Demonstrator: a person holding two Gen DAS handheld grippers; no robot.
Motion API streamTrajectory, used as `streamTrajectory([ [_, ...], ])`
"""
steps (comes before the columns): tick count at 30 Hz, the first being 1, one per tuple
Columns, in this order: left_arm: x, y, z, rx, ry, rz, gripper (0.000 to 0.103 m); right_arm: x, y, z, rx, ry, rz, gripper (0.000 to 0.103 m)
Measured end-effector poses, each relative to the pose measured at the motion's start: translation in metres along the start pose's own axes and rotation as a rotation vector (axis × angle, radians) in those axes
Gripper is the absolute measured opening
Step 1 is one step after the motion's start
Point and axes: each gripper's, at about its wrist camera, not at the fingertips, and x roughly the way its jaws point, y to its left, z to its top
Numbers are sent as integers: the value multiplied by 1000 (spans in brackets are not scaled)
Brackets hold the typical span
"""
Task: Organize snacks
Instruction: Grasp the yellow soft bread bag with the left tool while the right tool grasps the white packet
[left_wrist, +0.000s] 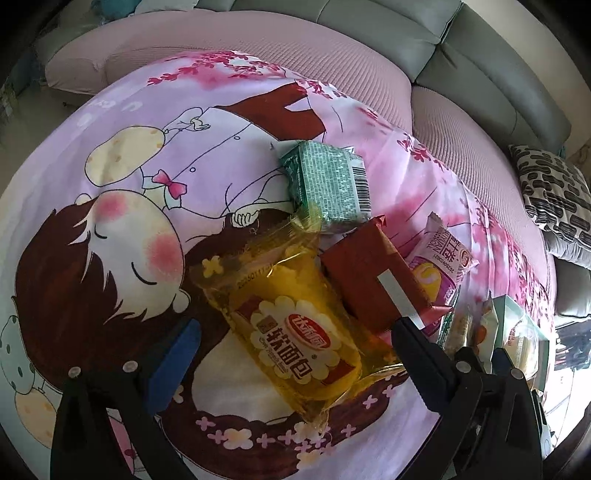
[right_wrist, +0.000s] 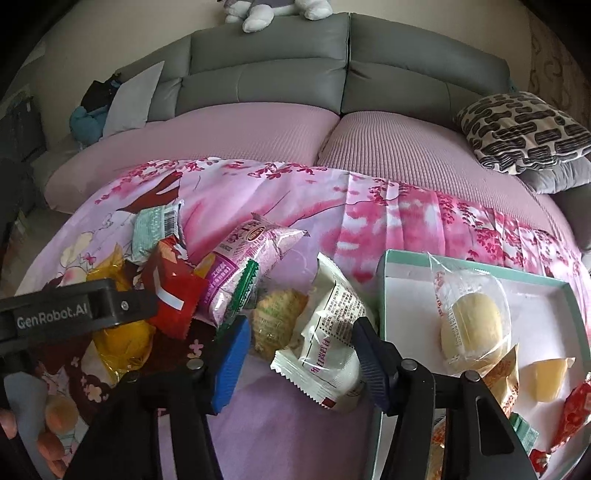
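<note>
My left gripper (left_wrist: 295, 354) is open, pointing down over a yellow soft-bread packet (left_wrist: 295, 314) that lies between its fingers, untouched by the pads. Beyond it lie a red packet (left_wrist: 369, 273), a green packet (left_wrist: 325, 184) and a pink packet (left_wrist: 443, 266). My right gripper (right_wrist: 299, 363) stands open around a white packet (right_wrist: 328, 332); the left blue pad (right_wrist: 231, 365) is clear of it, and the right pad is at its edge. A croissant-like snack (right_wrist: 277, 321) lies just beside it. To the right, a teal-rimmed tray (right_wrist: 406, 266) holds several wrapped snacks.
Everything lies on a pink cartoon-print cloth (left_wrist: 147, 184) spread over a pink-covered grey sofa (right_wrist: 332, 74). A patterned cushion (right_wrist: 524, 129) sits at the far right and a plush toy (right_wrist: 277, 11) on the backrest. The left gripper's black body (right_wrist: 74, 314) crosses the right wrist view.
</note>
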Motion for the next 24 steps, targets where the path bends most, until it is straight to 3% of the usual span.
streamTrajectory([
  [2, 0, 2, 0, -9, -6, 4, 103, 0, 0, 0, -15, 8, -43, 49],
  [8, -1, 10, 1, -32, -18, 37, 96, -1, -14, -1, 27, 31, -30, 46],
  [15, 2, 7, 0, -7, -9, 53, 79, 1, -2, -2, -56, 14, -74, 42],
  [22, 7, -1, -3, 39, -3, 101, 78, 3, 11, -5, -155, 3, -128, 42],
  [24, 8, -4, -3, 51, -3, 114, 78, 3, 11, -4, -158, 0, -137, 37],
])
